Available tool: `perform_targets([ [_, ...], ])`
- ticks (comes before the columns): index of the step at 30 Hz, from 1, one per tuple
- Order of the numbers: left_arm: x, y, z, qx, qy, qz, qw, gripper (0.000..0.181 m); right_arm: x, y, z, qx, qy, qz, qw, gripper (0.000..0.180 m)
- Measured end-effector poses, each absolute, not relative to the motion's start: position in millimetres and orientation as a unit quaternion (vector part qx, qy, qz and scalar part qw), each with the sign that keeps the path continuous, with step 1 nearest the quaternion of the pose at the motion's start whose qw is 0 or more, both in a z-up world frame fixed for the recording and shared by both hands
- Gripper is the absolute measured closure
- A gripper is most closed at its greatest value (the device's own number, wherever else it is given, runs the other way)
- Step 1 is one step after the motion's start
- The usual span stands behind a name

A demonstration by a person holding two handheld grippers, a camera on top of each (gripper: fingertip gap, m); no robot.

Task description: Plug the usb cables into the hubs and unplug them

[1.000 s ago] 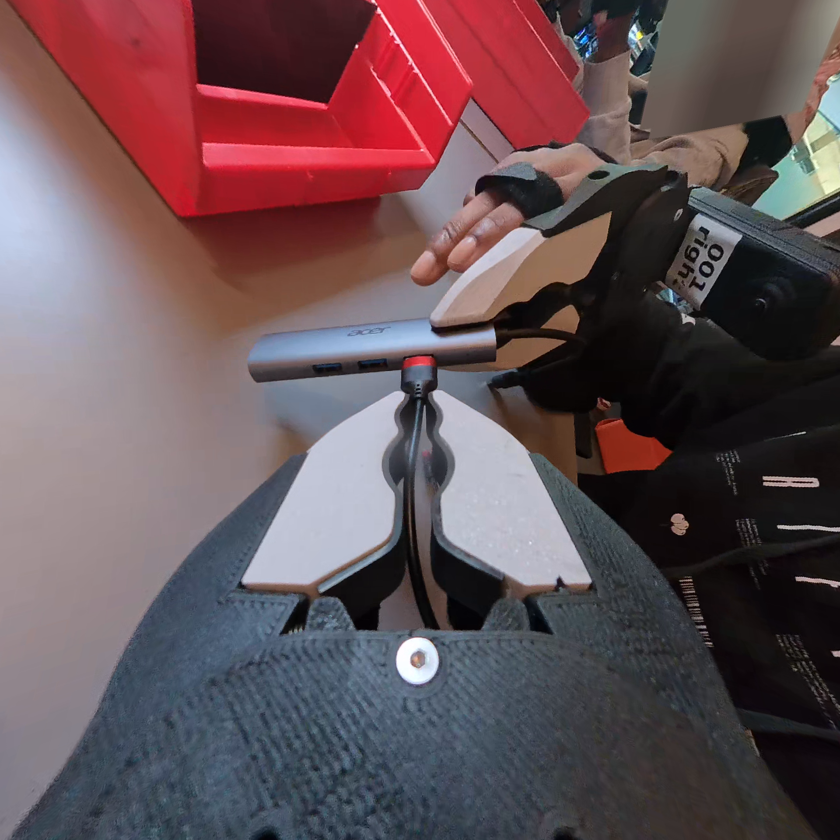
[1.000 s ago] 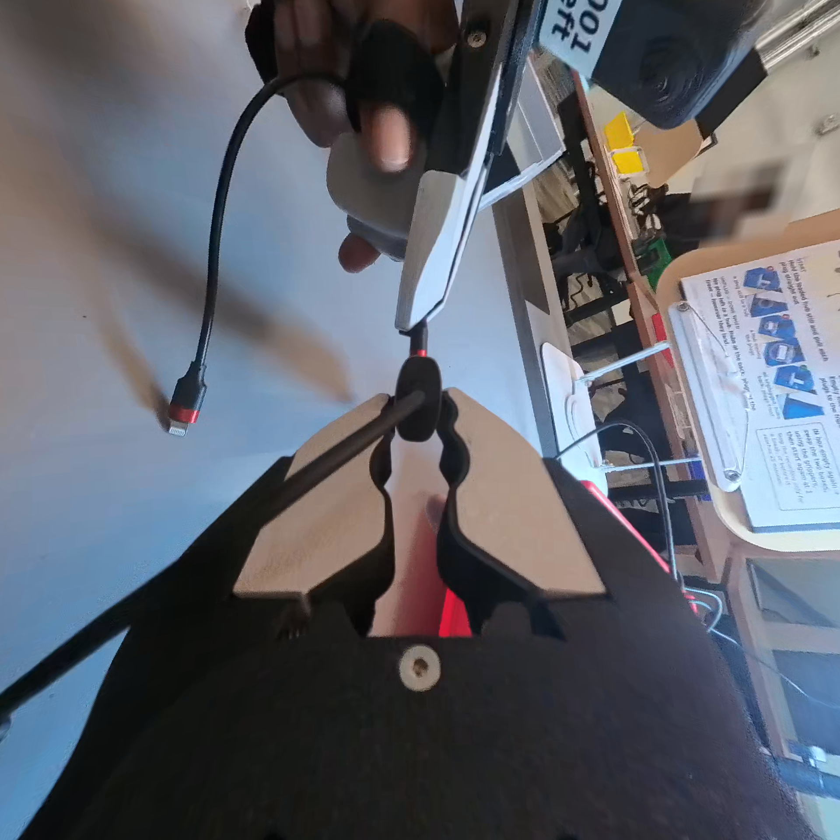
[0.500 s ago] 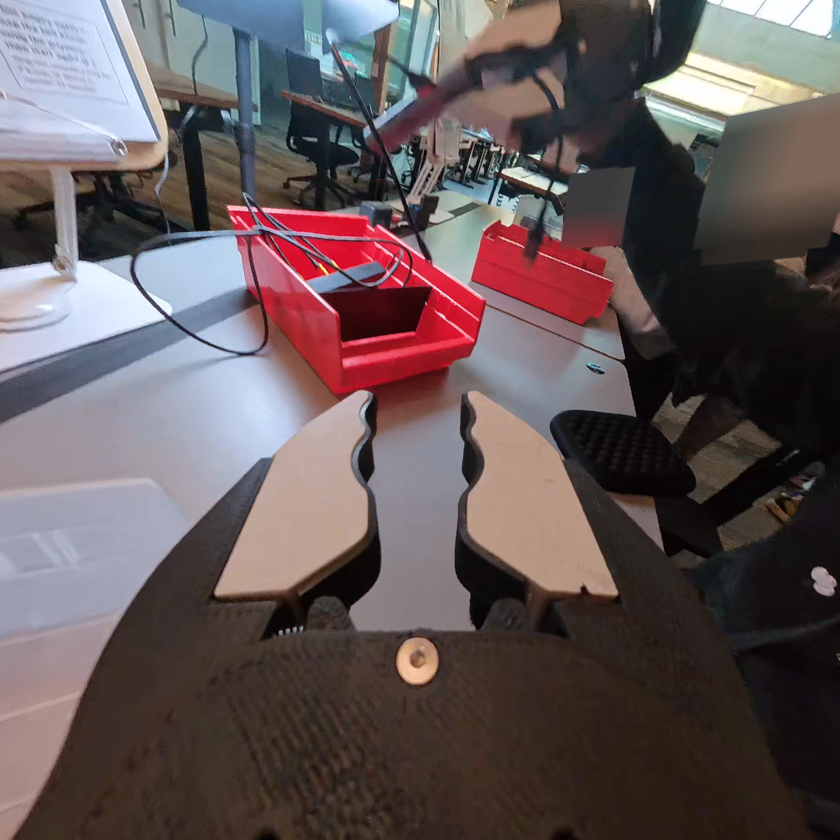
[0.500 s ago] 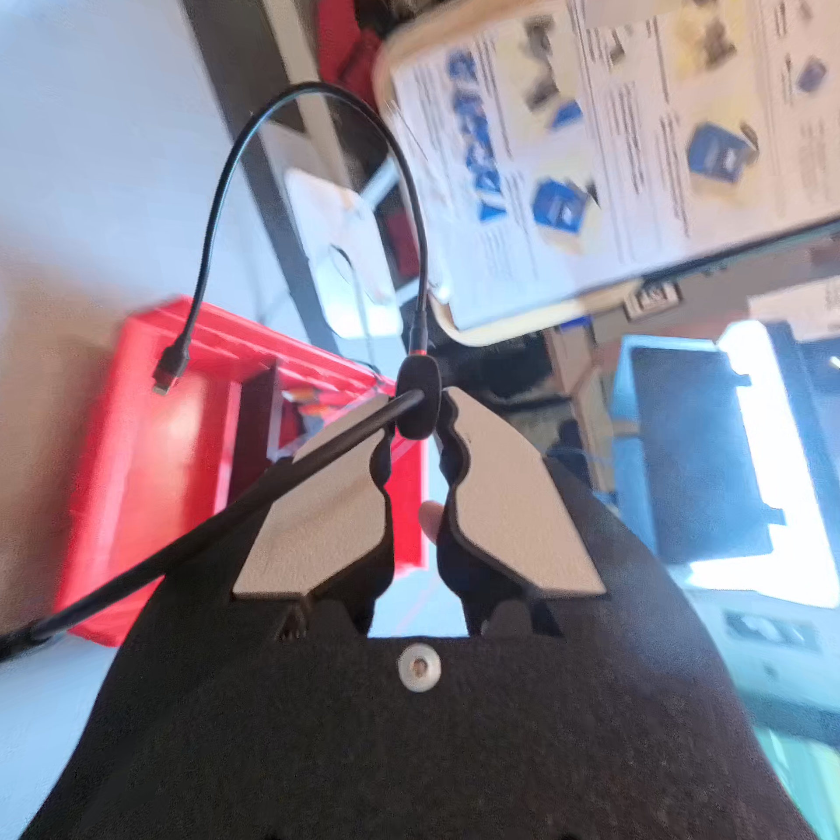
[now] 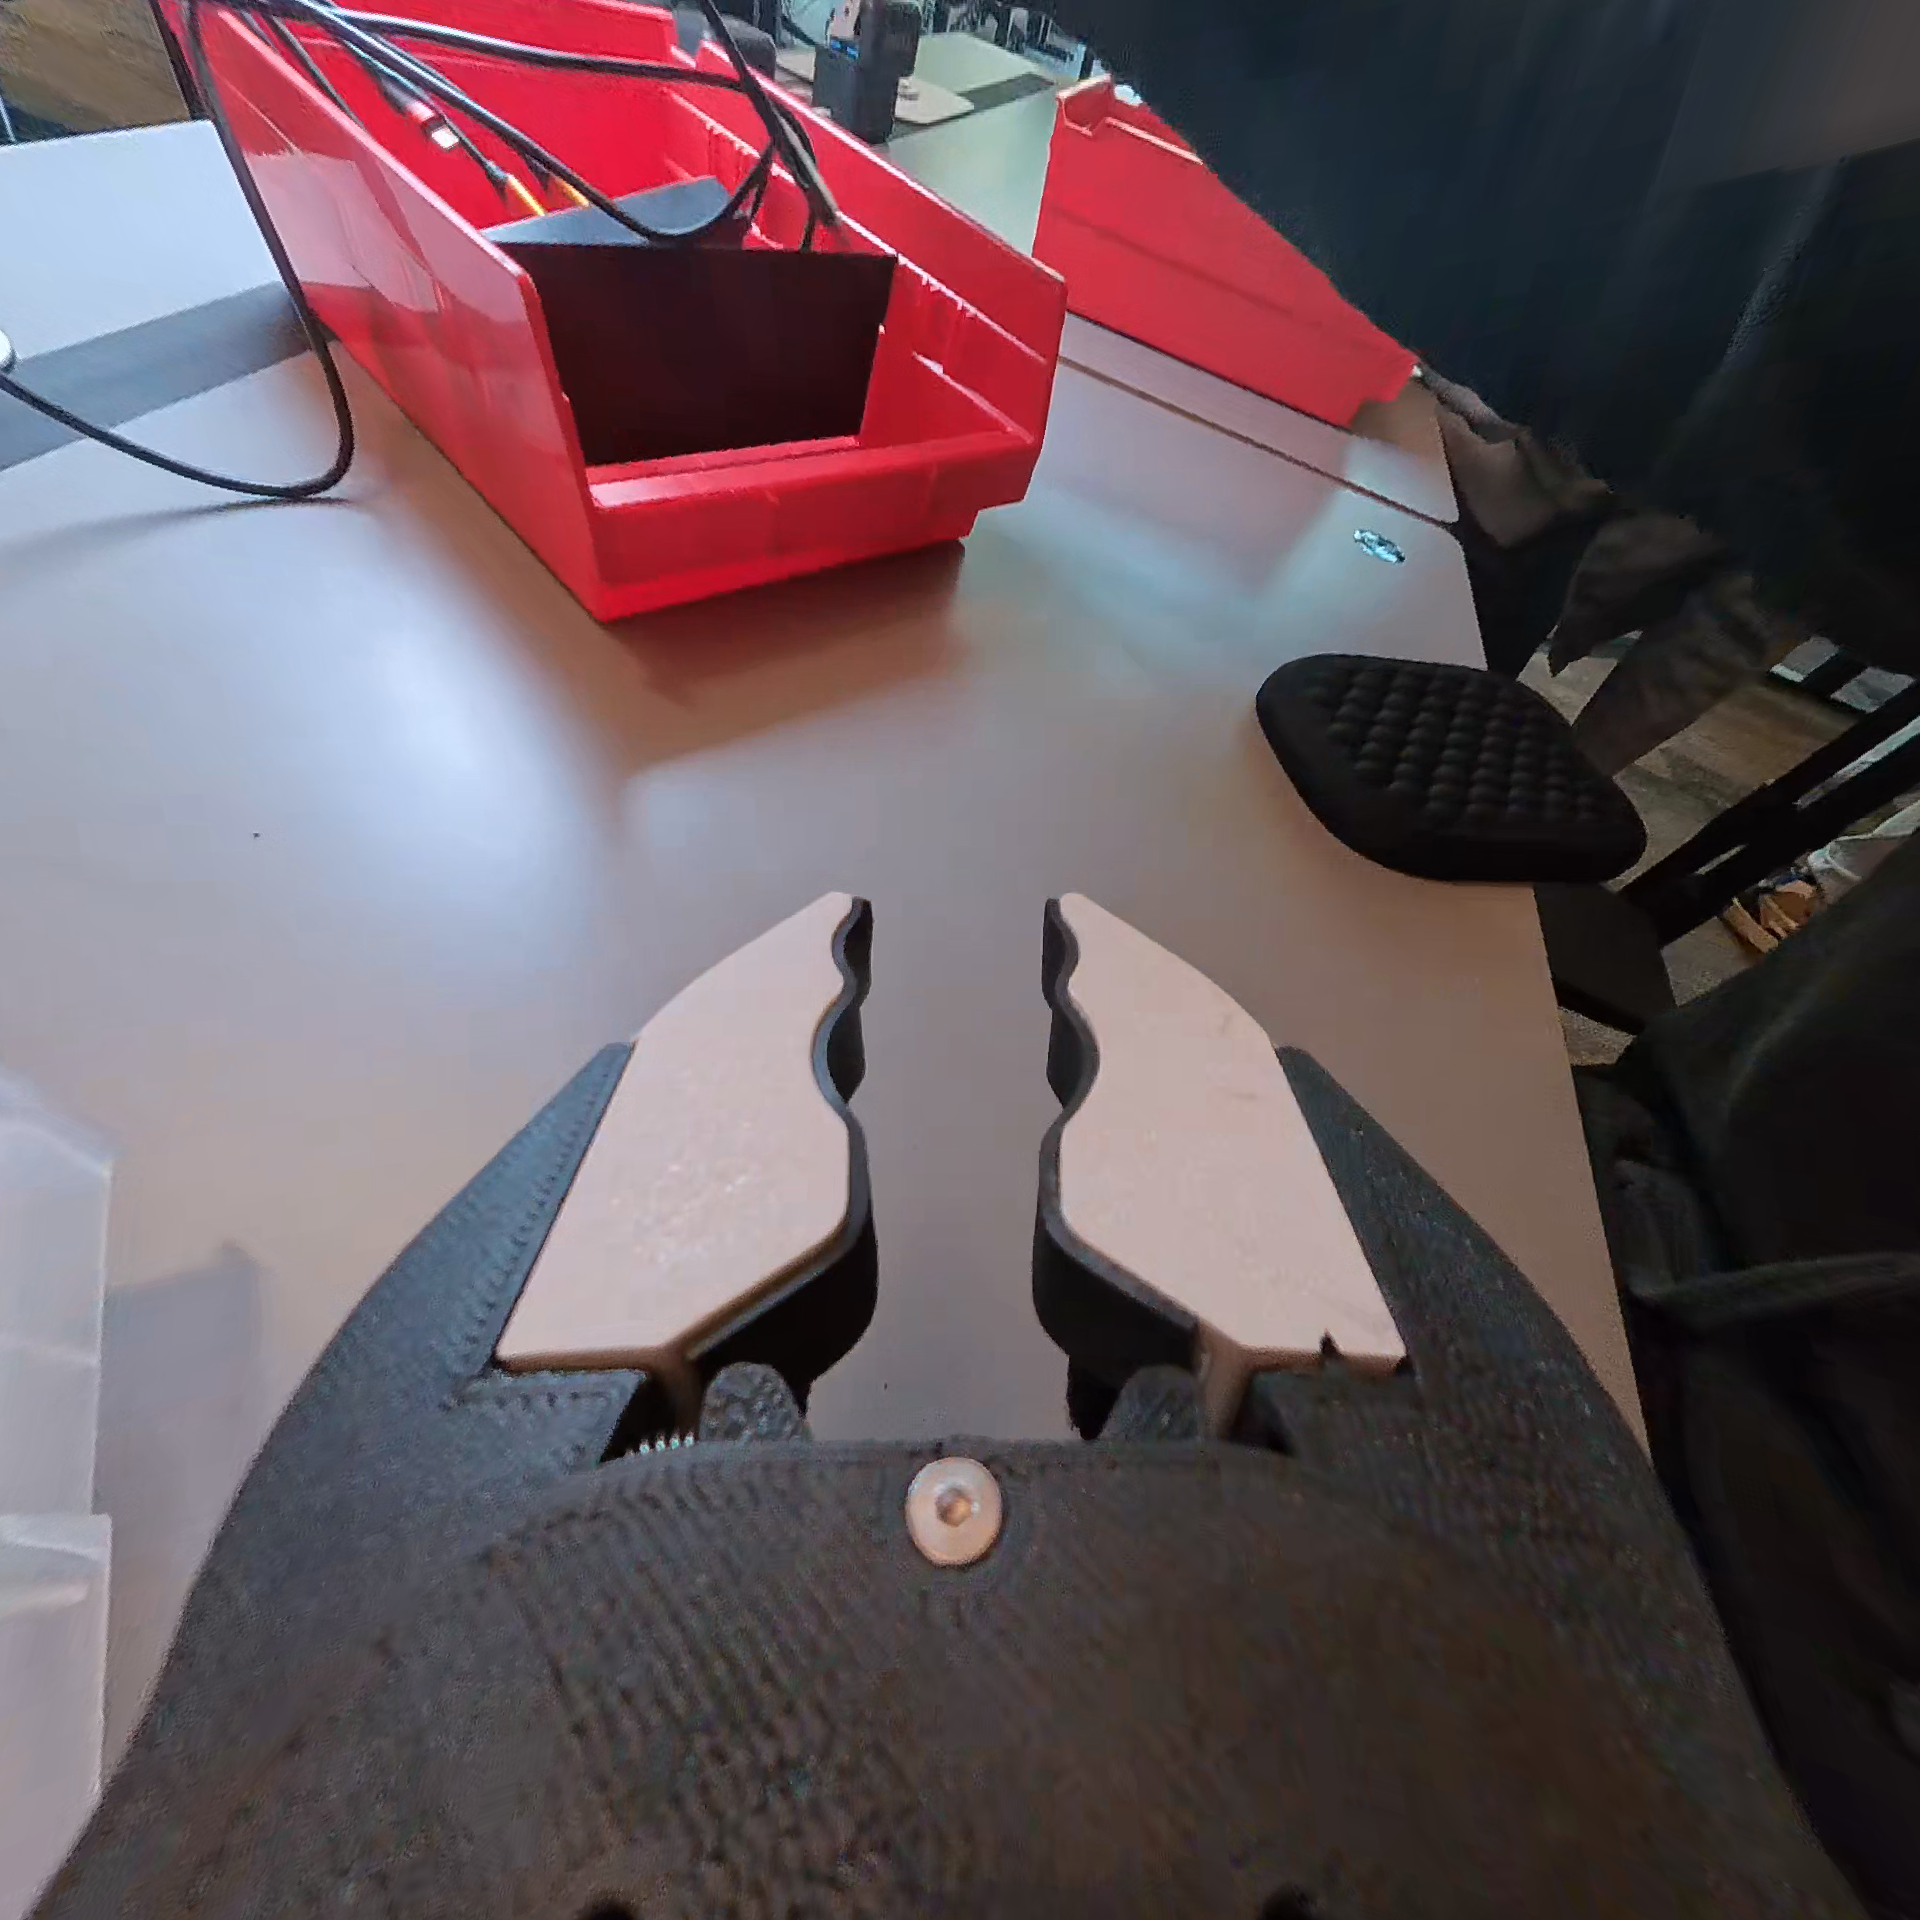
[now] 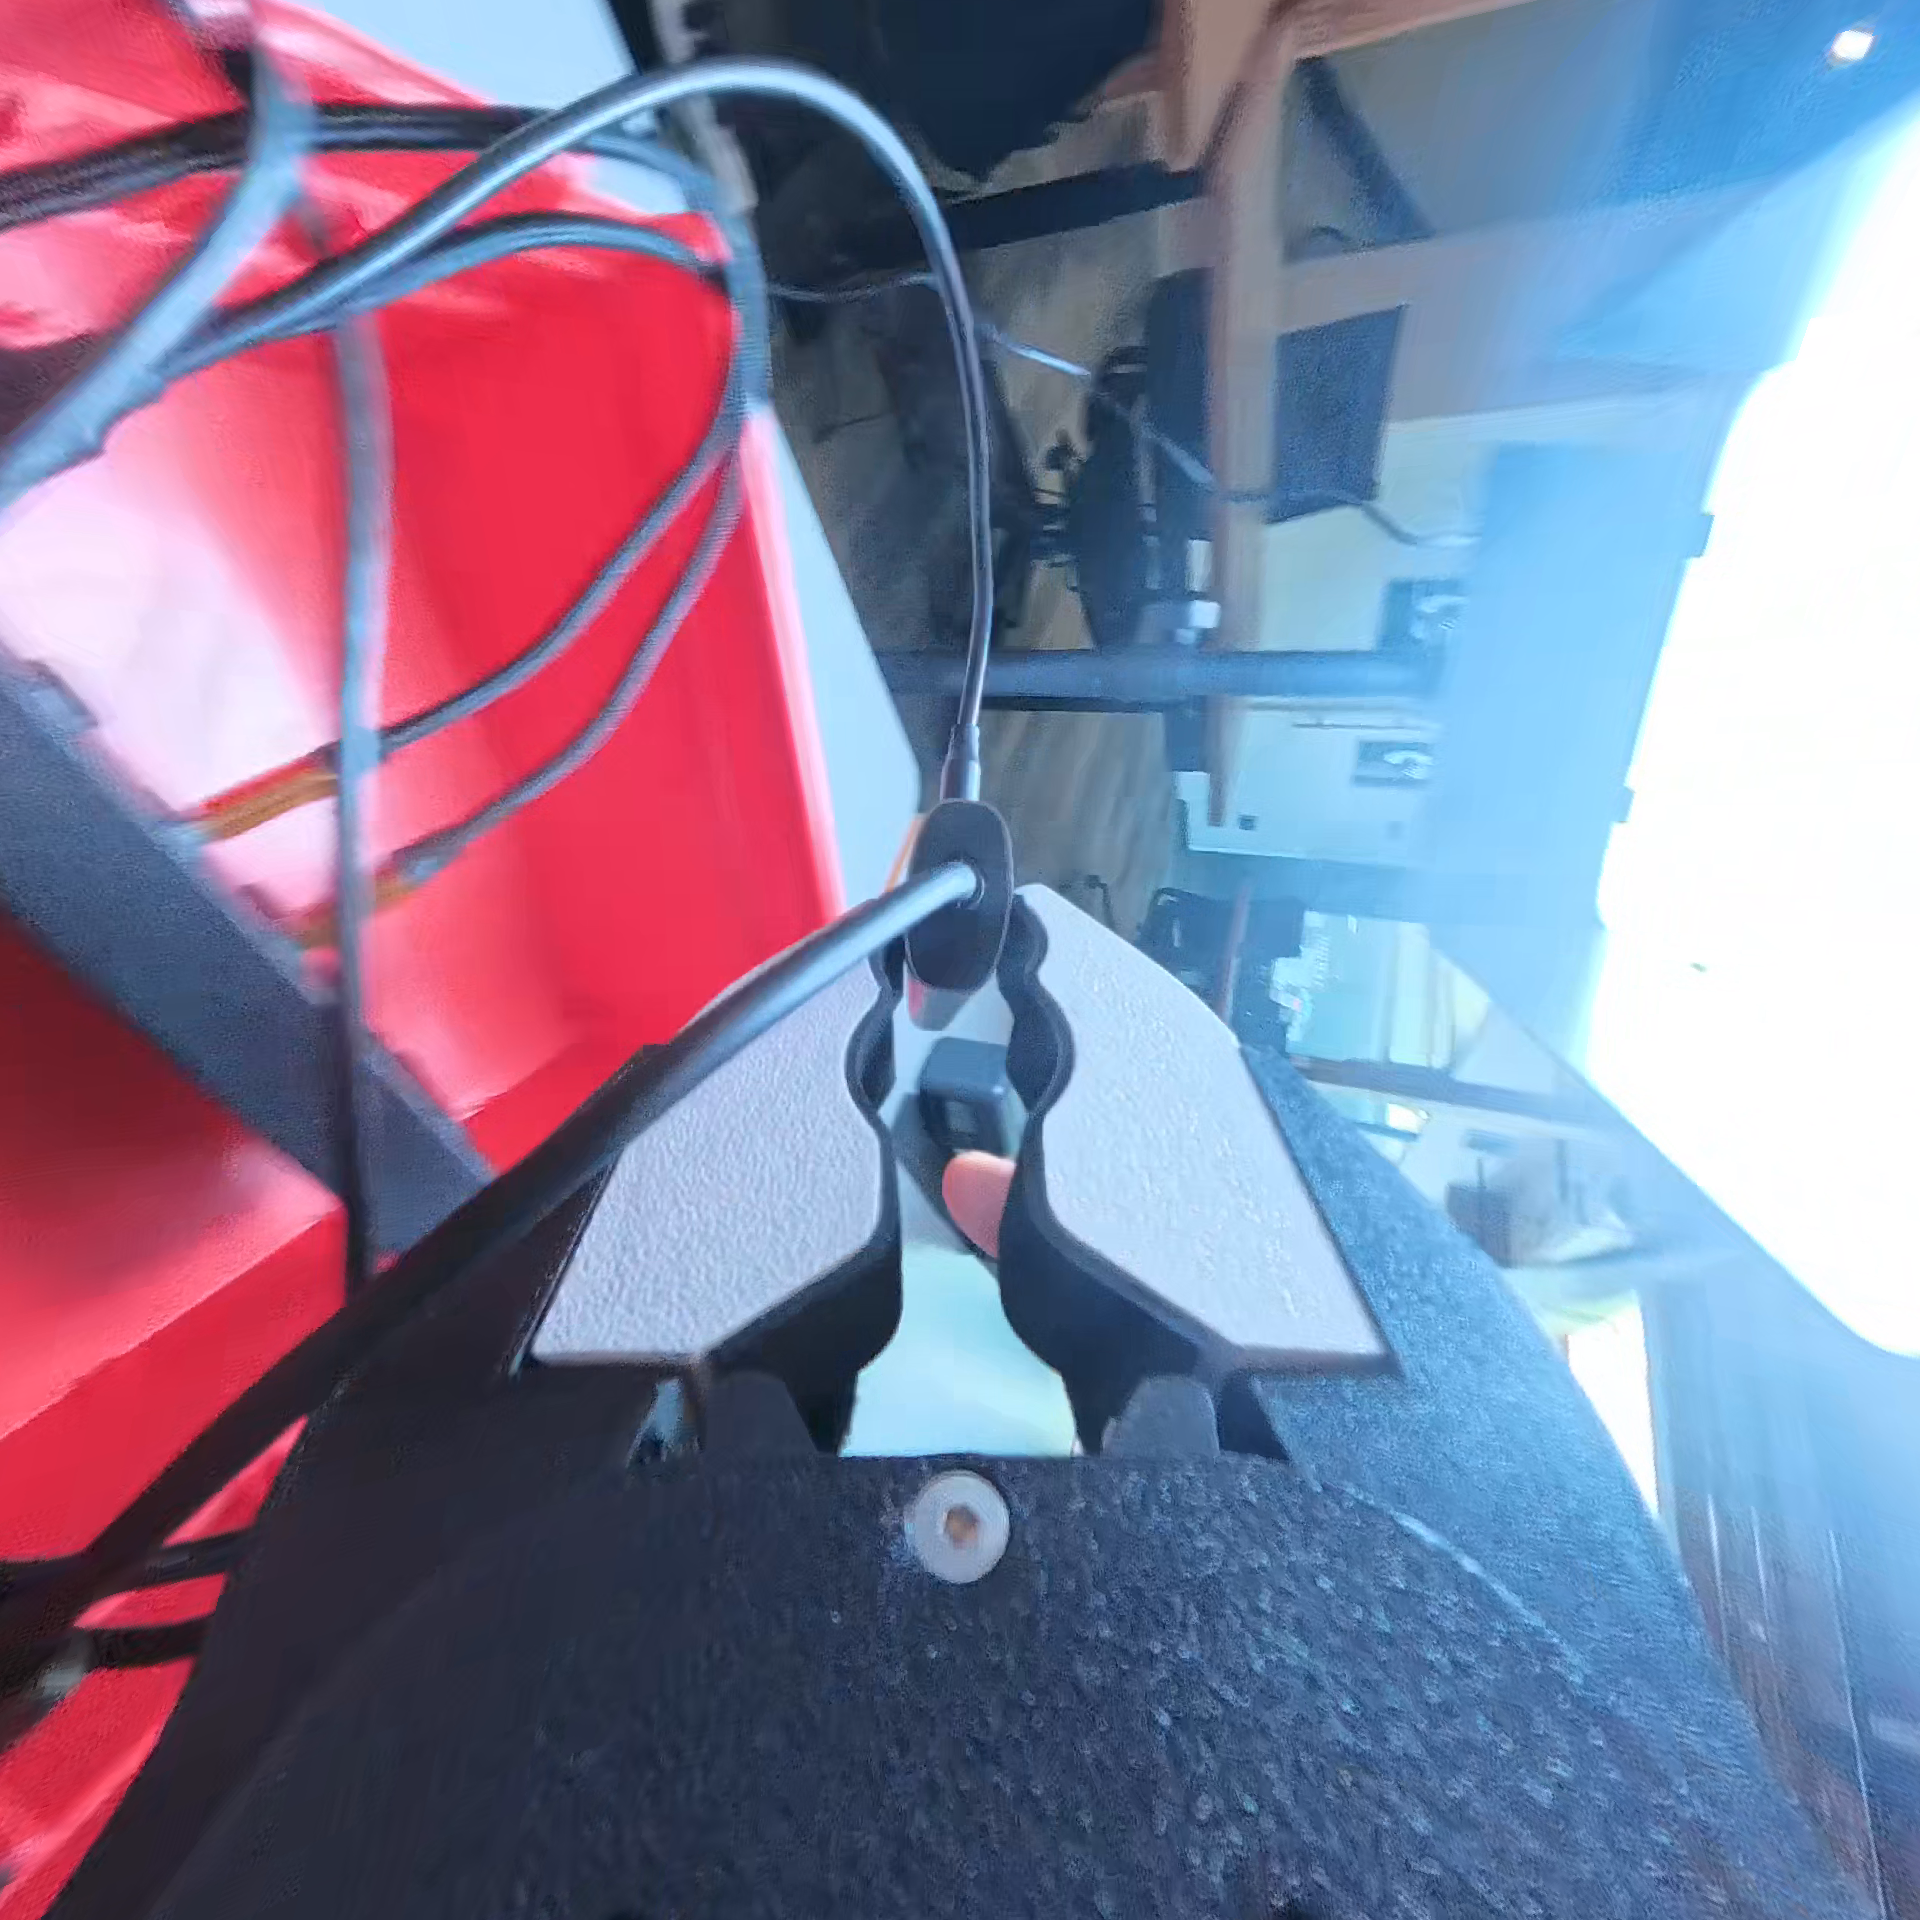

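Above the matte brown table (image 5: 312,831), the left gripper (image 5: 954,920) hangs with its jaws spread and nothing between them; bare tabletop shows through the gap. Its fingers (image 5: 717,1143) are flat tan plates with a grainy surface and wavy black inner edges, seated in a coarse, ribbed black printed body with one silver screw at the centre. Beyond the fingertips stands the red bin (image 5: 790,499), a glossy plastic tray with a cut-down front and a black divider across it; thin black cables (image 5: 312,343) trail out of the bin over its left wall onto the table. A second red bin (image 5: 1195,270) lies to the right of the first, apart from it. Right of the first bin, at the table's edge, a black dimpled chair armrest (image 5: 1444,769) shows, and dark clothing (image 5: 1714,312) fills the upper right.

The right gripper (image 6: 956,925) is clamped on the hub (image 6: 958,894), seen end-on as a dark oval at the fingertips. The hub's thick round lead (image 6: 790,977) runs back to the lower left, and a thin black usb cable (image 6: 961,416) rises from it and arches over toward the red bin (image 6: 540,520), which fills the left of this blurred view with more cables inside.
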State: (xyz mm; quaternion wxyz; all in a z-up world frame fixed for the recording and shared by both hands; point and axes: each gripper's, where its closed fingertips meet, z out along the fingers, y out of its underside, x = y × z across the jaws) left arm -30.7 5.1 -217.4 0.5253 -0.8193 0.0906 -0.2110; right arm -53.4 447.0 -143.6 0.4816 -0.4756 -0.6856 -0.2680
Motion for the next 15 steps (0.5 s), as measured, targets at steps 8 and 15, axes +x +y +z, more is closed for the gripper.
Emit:
perform_targets([
  [8,-27,7,-231,-0.83,0.104,-0.213,0.505,0.15,-31,409,-189,-0.489,-0.78,-0.176,0.349,0.15],
  [15,-42,6,-228,-0.838,0.092,-0.162,0.513,0.147,1,387,-155,-0.549,-0.779,-0.038,0.302,0.13],
])
